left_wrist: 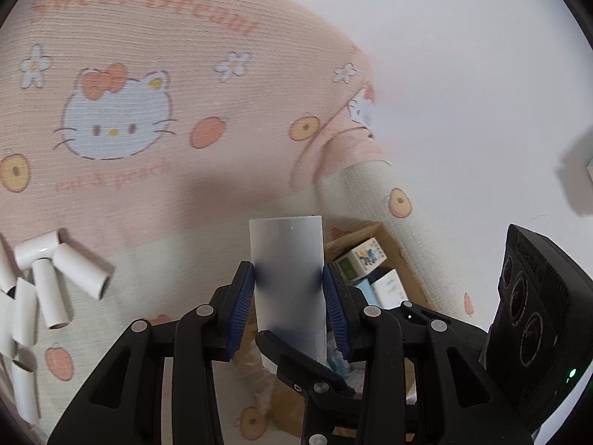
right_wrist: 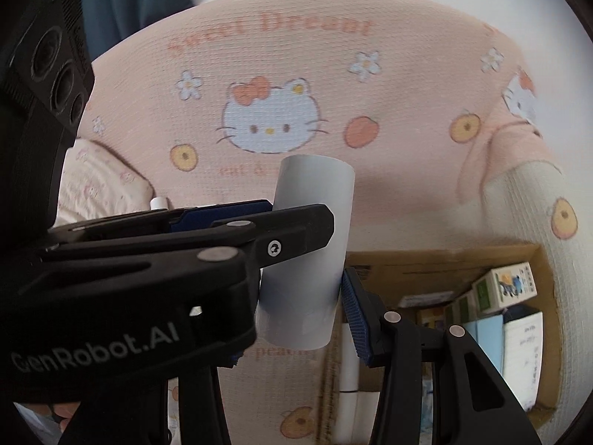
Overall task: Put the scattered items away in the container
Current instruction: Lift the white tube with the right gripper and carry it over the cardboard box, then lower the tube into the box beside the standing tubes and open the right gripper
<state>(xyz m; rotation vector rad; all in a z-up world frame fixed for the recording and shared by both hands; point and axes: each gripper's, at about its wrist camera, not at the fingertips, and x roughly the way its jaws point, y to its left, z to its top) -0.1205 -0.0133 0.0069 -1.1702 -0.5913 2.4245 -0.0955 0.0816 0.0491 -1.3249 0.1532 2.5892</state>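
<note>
A white tube (left_wrist: 287,289) stands upright between the blue pads (left_wrist: 240,307) of the left gripper (left_wrist: 288,307), clamped on both sides and held above the pink cat-print blanket (left_wrist: 155,170); in the right wrist view the same tube (right_wrist: 311,256) is pinched by the right gripper (right_wrist: 302,289) too, its blue pad (right_wrist: 354,315) pressed to the tube's side, the left gripper's finger (right_wrist: 259,237) crossing in front. Down and to the right an open cardboard box (right_wrist: 444,263) holds small cartons (right_wrist: 507,285) and lies partly under the tube; more white tubes (left_wrist: 48,282) lie scattered on the blanket, well apart at the left.
</note>
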